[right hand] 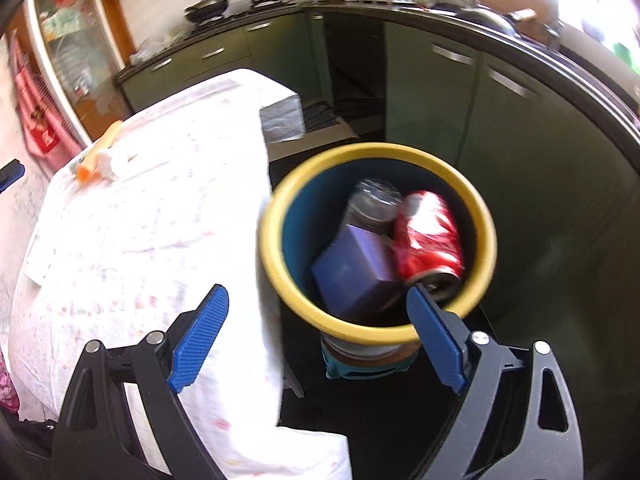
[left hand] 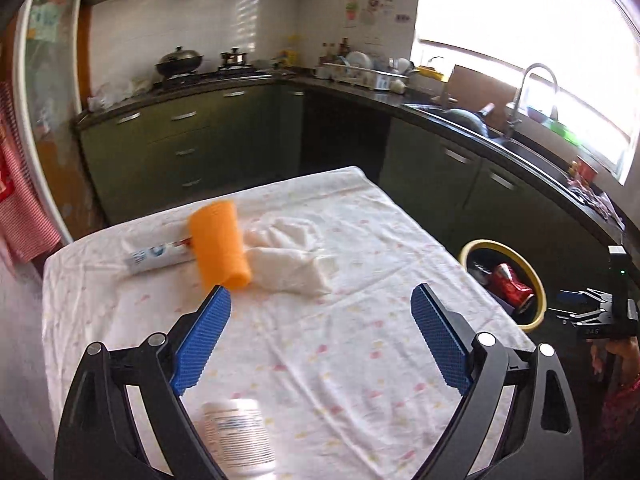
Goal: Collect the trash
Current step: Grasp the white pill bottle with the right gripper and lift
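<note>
My left gripper [left hand: 322,304] is open and empty above the cloth-covered table [left hand: 360,360]. On the table lie an orange cup [left hand: 219,245] on its side, a toothpaste tube [left hand: 154,255], crumpled white tissue [left hand: 292,262] and a white pill bottle [left hand: 238,438] near my fingers. My right gripper [right hand: 318,304] is open and empty over the yellow-rimmed bin [right hand: 276,216], which holds a red can [right hand: 430,236], a purple box [right hand: 352,274] and a dark bottle [right hand: 374,204]. The bin also shows in the left wrist view [left hand: 538,280], with the can [left hand: 510,286] inside.
Green kitchen cabinets [left hand: 180,148] and a dark counter with a stove [left hand: 208,76] and a sink [left hand: 520,136] run along the back and right. A silver box [right hand: 282,122] stands on the floor beyond the bin. The table's right edge is next to the bin.
</note>
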Demonstrator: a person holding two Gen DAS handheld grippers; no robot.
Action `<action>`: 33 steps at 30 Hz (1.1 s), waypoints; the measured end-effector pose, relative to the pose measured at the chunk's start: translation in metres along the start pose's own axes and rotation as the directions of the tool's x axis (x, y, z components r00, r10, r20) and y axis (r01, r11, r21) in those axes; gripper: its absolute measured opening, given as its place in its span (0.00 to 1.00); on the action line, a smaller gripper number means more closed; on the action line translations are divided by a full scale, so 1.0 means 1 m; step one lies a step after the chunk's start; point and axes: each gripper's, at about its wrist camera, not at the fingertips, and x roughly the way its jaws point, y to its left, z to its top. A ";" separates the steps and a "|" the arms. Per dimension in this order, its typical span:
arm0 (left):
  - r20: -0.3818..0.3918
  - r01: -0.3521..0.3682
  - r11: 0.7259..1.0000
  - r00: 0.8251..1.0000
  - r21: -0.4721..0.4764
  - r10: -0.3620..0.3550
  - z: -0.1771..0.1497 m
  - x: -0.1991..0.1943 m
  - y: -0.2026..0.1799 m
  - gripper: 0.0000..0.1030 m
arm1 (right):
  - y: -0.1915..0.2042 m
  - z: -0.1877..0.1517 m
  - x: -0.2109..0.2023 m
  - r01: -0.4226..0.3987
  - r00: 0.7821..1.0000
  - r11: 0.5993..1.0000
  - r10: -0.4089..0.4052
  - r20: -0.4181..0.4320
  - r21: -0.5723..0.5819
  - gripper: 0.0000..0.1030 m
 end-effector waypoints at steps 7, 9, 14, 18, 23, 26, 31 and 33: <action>-0.031 -0.126 0.986 0.992 -0.113 0.123 -0.039 -0.017 0.089 0.88 | 0.083 0.025 0.020 -0.110 0.994 0.976 0.104 -0.041 -0.188 0.83; -0.038 -0.155 0.980 0.988 -0.127 0.152 -0.048 -0.024 0.103 0.88 | 0.115 0.029 0.028 -0.165 0.986 0.951 0.154 -0.065 -0.261 0.83; -0.041 -0.221 0.963 0.975 -0.157 0.217 -0.068 -0.052 0.126 0.88 | 0.196 0.032 0.045 -0.291 0.956 0.848 0.248 -0.155 -0.442 0.83; -0.032 -0.262 0.948 0.965 -0.180 0.260 -0.079 -0.079 0.137 0.88 | 0.254 0.027 0.052 -0.358 0.933 0.762 0.286 -0.217 -0.539 0.83; -0.017 -0.285 0.936 0.958 -0.208 0.288 -0.092 -0.108 0.149 0.89 | 0.316 0.018 0.040 -0.457 0.884 0.556 0.371 -0.285 -0.694 0.85; -0.007 -0.287 0.933 0.956 -0.218 0.292 -0.096 -0.119 0.151 0.89 | 0.347 0.017 0.037 -0.481 0.857 0.400 0.400 -0.323 -0.780 0.90; -0.006 -0.276 0.936 0.960 -0.219 0.281 -0.103 -0.127 0.149 0.89 | 0.383 0.018 0.052 -0.533 0.825 0.265 0.371 -0.425 -0.803 0.91; -0.006 -0.270 0.938 0.961 -0.216 0.275 -0.105 -0.128 0.148 0.89 | 0.391 0.016 0.059 -0.529 0.830 0.242 0.349 -0.436 -0.814 0.91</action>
